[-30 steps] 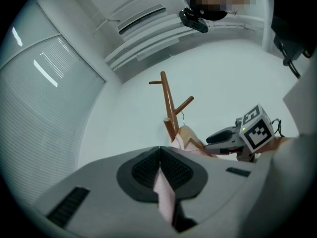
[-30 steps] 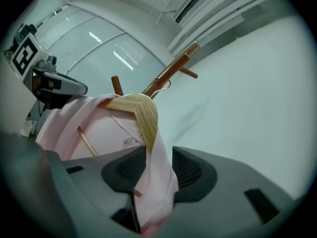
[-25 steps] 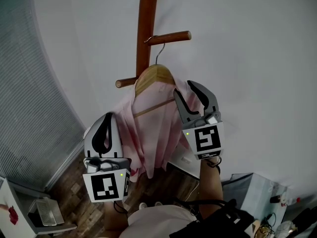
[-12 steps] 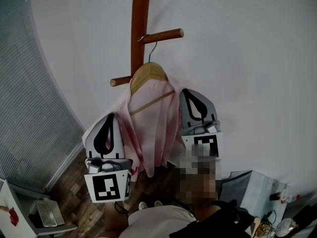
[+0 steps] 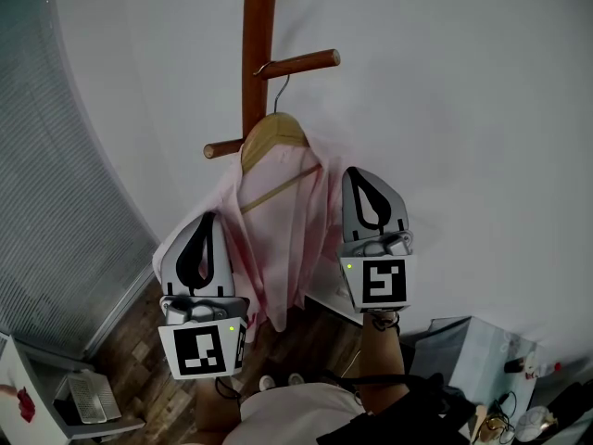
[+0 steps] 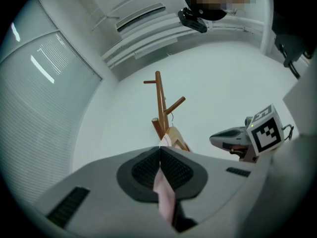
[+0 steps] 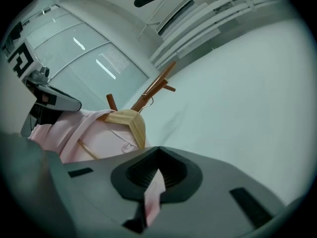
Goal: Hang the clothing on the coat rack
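Observation:
A pink garment (image 5: 283, 235) hangs on a wooden hanger (image 5: 274, 137), whose wire hook rests on a peg (image 5: 301, 62) of the brown coat rack (image 5: 259, 35). My left gripper (image 5: 206, 218) is shut on the garment's left edge, and a strip of the pink fabric (image 6: 164, 195) shows between its pads. My right gripper (image 5: 358, 171) is shut on the right edge, with pink cloth (image 7: 154, 192) pinched in its jaws. In the right gripper view the hanger (image 7: 130, 121) and the garment (image 7: 89, 140) lie to the left of the jaws.
A white wall (image 5: 463, 109) stands behind the rack, with grey blinds (image 5: 56, 184) at the left. A second peg (image 5: 222, 148) sticks out to the left below the hanger. A white rack (image 5: 79, 401) sits on the wood floor at bottom left, and clutter (image 5: 500, 369) at bottom right.
The right gripper's jaws were wide open beside the garment and have closed on its right edge. The left gripper has kept its hold.

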